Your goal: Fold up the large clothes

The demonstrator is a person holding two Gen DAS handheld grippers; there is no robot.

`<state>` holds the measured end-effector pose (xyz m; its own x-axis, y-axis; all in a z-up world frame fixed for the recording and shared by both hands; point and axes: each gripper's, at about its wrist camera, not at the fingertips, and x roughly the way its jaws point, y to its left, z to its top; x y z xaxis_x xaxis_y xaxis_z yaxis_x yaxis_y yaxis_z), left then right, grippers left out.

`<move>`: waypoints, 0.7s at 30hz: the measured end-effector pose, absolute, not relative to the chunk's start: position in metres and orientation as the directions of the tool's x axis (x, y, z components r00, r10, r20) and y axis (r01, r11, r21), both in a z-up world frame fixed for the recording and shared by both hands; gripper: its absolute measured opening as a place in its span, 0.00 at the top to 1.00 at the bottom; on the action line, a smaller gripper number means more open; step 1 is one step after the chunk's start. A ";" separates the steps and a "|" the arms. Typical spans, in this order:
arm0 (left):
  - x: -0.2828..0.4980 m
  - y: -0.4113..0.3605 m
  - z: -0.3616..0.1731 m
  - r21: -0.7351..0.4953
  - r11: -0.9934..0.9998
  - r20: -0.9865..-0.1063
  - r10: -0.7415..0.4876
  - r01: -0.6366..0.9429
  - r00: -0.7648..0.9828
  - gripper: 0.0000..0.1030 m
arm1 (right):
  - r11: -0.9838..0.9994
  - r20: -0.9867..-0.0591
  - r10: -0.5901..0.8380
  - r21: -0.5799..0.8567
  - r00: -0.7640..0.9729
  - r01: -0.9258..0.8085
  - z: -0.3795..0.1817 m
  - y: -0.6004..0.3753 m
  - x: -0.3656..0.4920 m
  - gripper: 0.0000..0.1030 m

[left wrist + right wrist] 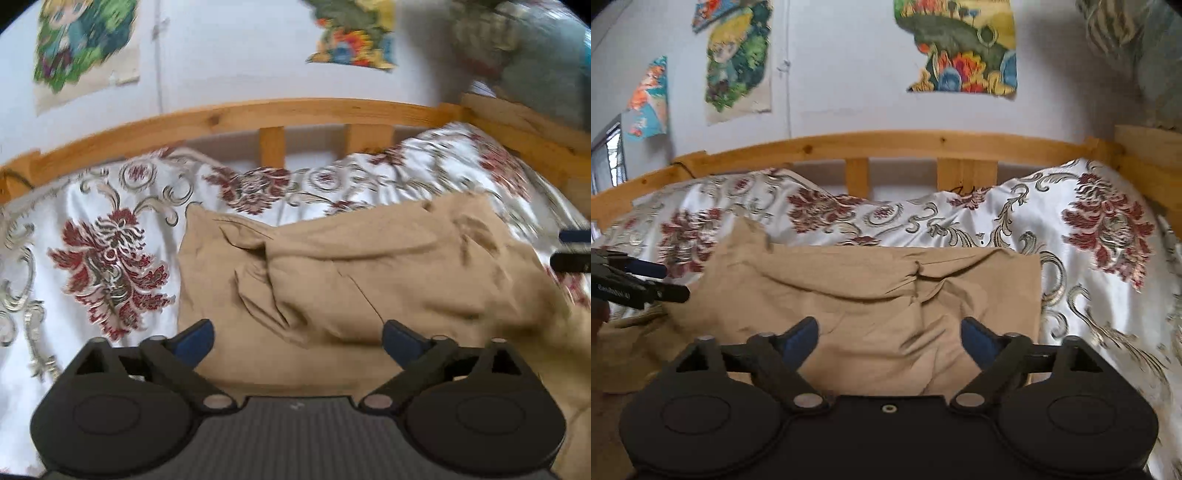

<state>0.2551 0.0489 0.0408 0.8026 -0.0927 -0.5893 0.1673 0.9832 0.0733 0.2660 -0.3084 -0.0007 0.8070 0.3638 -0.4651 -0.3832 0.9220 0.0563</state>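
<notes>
A tan garment lies folded over and creased on the flowered bedspread. My left gripper hangs above its near edge, jaws wide apart, nothing between the blue pads. The same tan garment fills the middle of the right wrist view, its right edge straight. My right gripper is open over its near part and holds nothing. The right gripper's fingers show at the far right of the left wrist view. At the far left of the right wrist view the left gripper's fingers show.
A wooden bed rail with slats runs along the far side, and another rail stands at the right. Colourful posters hang on the white wall. A pile of fabric sits at the upper right.
</notes>
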 end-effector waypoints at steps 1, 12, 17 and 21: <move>0.243 0.045 0.041 0.088 0.979 -0.589 -0.098 0.184 0.802 0.01 | 0.921 -0.469 0.365 0.057 0.804 -0.384 0.002 -0.309 0.251 0.07; 0.127 0.012 0.028 0.114 0.930 -0.632 -0.203 0.349 0.748 0.00 | 0.860 -0.574 0.366 -0.092 0.733 -0.502 0.004 -0.280 0.110 0.01; 0.103 0.014 0.016 0.040 0.927 -0.664 -0.255 0.374 0.703 0.01 | 0.746 -0.660 0.374 -0.203 0.651 -0.634 -0.017 -0.257 0.069 0.01; 0.088 0.012 0.013 0.024 0.899 -0.684 -0.304 0.437 0.663 0.01 | 0.697 -0.752 0.353 -0.184 0.556 -0.693 -0.038 -0.243 0.067 0.01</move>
<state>0.0881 0.0123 0.0129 0.6632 -0.3042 -0.6838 0.4371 0.8991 0.0239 0.0670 -0.2427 -0.0379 0.5558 0.3534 -0.7525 -0.6929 0.6970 -0.1845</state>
